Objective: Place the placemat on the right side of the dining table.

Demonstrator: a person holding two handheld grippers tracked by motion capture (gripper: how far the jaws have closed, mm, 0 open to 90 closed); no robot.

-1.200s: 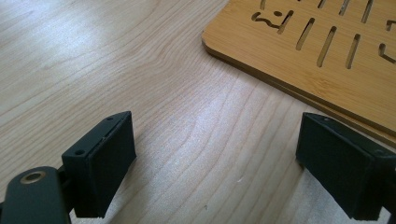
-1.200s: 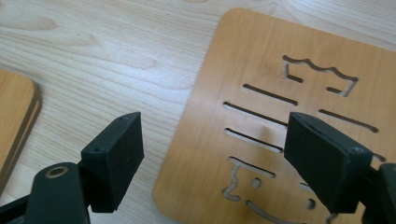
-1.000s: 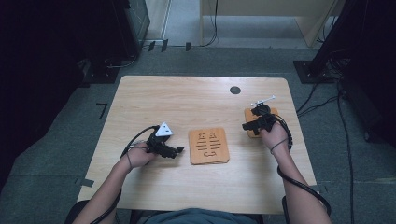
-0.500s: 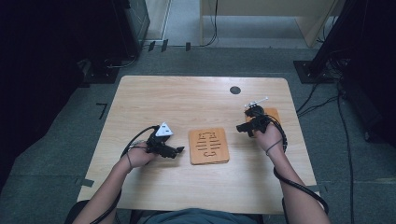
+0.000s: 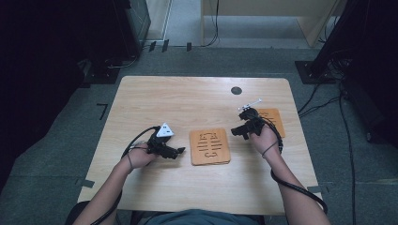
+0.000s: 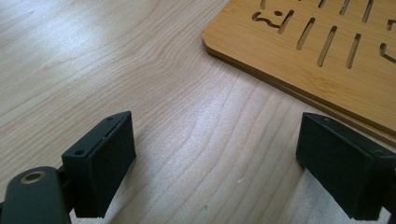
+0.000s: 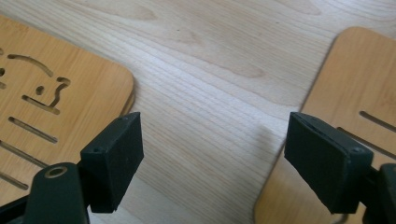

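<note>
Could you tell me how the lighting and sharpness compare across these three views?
High view: table evenly lit, surroundings nearly black, hands softly rendered. Left gripper view: pale glare across the wood, slotted board crisp. Right gripper view: bright, grain sharp, jaws slightly soft.

floor: grey carpet [image 5: 56,154] with black tape marks | furniture: pale wooden table [image 5: 187,101], light wood cabinet [image 5: 263,18] at the back | sides: dark equipment stands [image 5: 61,42], cables [image 5: 347,122] on floor
</note>
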